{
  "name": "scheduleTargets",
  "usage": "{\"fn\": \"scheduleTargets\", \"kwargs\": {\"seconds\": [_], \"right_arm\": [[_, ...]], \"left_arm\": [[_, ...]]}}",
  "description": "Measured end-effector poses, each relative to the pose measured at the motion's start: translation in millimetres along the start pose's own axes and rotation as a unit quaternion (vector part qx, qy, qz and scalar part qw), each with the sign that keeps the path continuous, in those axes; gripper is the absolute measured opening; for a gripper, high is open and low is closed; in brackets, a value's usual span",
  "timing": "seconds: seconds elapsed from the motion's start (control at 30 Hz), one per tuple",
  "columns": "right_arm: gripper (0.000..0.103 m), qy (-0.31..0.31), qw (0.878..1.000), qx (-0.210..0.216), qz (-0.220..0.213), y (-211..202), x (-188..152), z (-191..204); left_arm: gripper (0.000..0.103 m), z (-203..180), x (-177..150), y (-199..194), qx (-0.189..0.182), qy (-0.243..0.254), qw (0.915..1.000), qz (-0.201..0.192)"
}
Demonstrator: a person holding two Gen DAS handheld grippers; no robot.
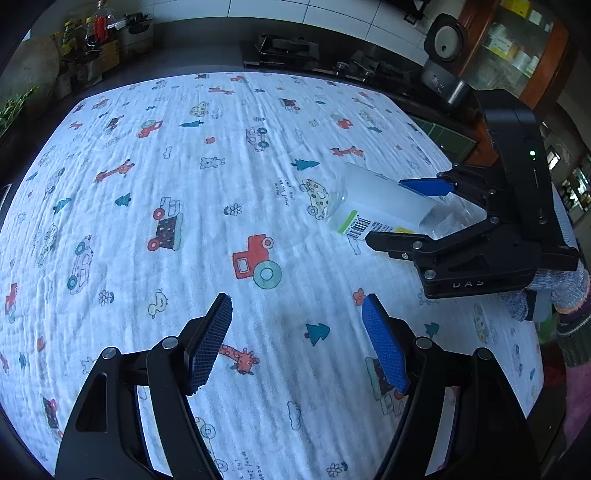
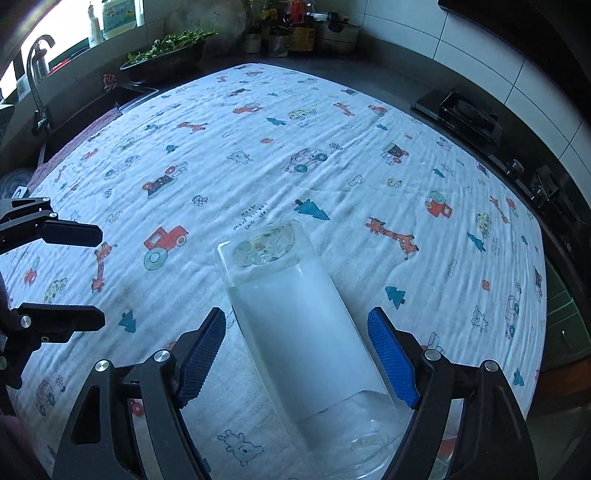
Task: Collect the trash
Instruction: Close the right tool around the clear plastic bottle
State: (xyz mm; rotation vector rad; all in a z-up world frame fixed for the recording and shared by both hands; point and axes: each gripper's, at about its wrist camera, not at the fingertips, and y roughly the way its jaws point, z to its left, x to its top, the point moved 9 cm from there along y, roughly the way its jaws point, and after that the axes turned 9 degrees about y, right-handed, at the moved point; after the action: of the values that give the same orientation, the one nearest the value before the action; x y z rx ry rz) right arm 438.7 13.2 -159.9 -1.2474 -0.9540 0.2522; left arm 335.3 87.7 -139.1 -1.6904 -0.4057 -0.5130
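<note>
Toward the right edge of the cloth-covered counter: clear plastic package [image 2: 295,317], flat and oblong, frosted white over most of its length, transparent at the far end where the cloth print shows through. Lying flat on the cloth, long axis running away from the right wrist camera. Barcode label with a green patch on one side, visible from the left wrist view [image 1: 373,206]. Crinkled clear film at the near end.

Right gripper [image 2: 297,354] straddling the package, jaws wide apart, one blue ribbed pad on each side. Small gap visible between each pad and the package; no contact seen, nothing gripped. Seen from the left wrist view [image 1: 406,212] as a black linkage body, angled down, held by a hand in a knitted glove [image 1: 554,288].

Left gripper [image 1: 297,343] well apart from the package, nearer the middle of the cloth, jaws equally wide, only bare cloth between the pads. Empty.

Cloth [image 2: 332,166]: white crinkled muslin, printed with tractors, giraffes, cars, small trees.

Beyond the far edge: dark counter, bottles [image 1: 96,29], gas stove [image 2: 461,114]. Faucet [image 2: 38,55] at the far left.
</note>
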Motion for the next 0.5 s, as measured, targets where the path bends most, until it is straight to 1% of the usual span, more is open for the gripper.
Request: {"fn": "scheduleTargets", "kwargs": {"seconds": [0.1,0.13,0.23,0.4,0.5], "right_arm": [[0.075,-0.004,1.0,-0.004,0.005,5.6,-3.6,-1.9],[0.073,-0.002,1.0,-0.004,0.005,6.1,-3.9,-2.5],[0.071,0.002,1.0,0.002,0.008,4.9,-4.7,-2.9],[0.069,-0.007,1.0,-0.012,0.024,9.6,-11.4,-1.6],[0.066,0.004,1.0,-0.007,0.015,7.3,-13.1,-3.1]], "left_arm": [[0.072,1.6,-0.2,1.7,0.0,0.0,1.0,0.002],[0.072,1.8,-0.4,1.7,0.001,-0.001,1.0,0.003],[0.072,3.9,-0.7,2.2,0.001,-0.003,1.0,0.003],[0.072,4.5,-1.7,4.1,0.002,-0.006,1.0,0.004],[0.072,3.4,-2.5,5.2,0.002,-0.005,1.0,0.005]]}}
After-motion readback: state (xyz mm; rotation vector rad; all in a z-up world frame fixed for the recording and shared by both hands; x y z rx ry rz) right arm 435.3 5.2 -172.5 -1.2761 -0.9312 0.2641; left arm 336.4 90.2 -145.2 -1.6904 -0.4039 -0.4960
